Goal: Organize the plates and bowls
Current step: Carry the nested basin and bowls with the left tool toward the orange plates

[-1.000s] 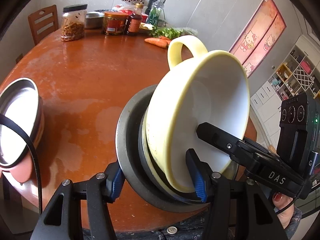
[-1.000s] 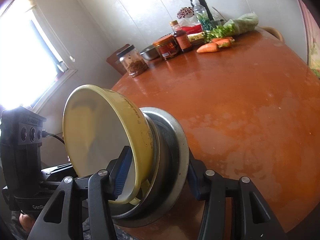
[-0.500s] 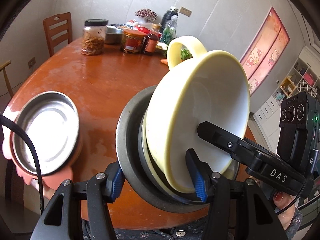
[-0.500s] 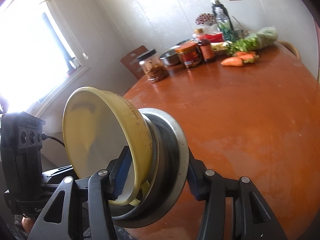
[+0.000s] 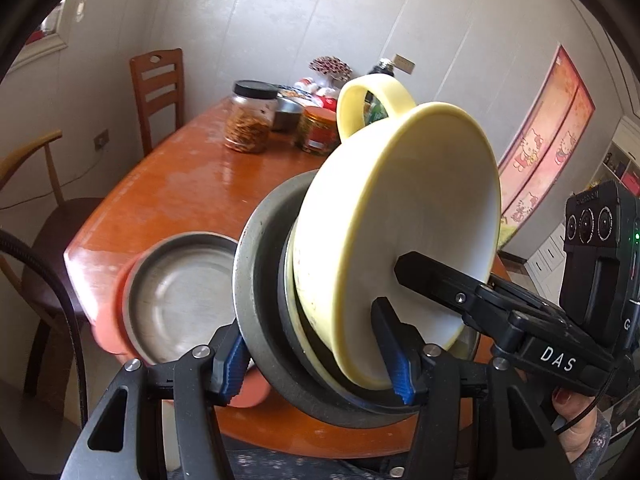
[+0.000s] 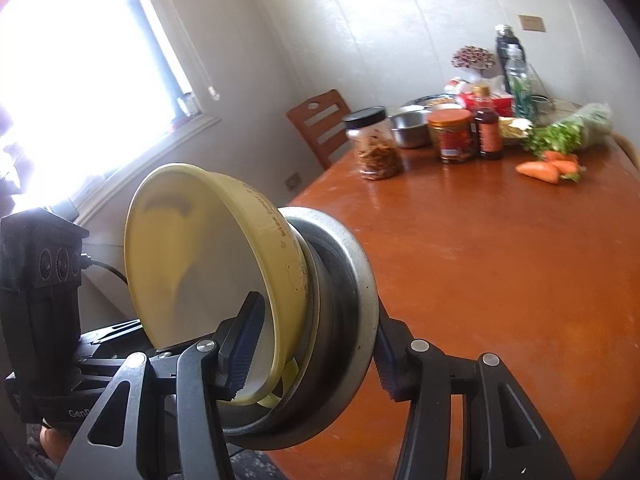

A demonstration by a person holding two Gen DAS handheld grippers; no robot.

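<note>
We have both grippers pinching the same stack: the left gripper (image 5: 316,364) is clamped across the rim of the yellow bowl (image 5: 408,216) and the metal plate (image 5: 260,280) nested behind it, one blue pad inside the bowl, the other on the plate's back. The right gripper (image 6: 308,356) does the same from the opposite side, its jaws pressed onto bowl (image 6: 208,248) and plate (image 6: 352,288) together. In both views the stack sits frame centre, tipped nearly on edge and held in the air above the near edge of the orange table (image 5: 192,184). Main risk, as we judge it: bowl and plate are loose pieces held only by squeeze. If either hand eases off or the two drift apart, the bowl can slide out of the plate and drop. Twisting one gripper against the other could also lever the rim off a pad. Second risk is the landing. The steel dish (image 5: 180,300) on its pink holder (image 5: 120,320), lower left of the left wrist view, hangs partly over the table edge, so a careless set-down could knock it off. The jars (image 6: 376,148) and carrots (image 6: 548,168), upper right of the right wrist view, are well apart from the stack and no concern.
</note>
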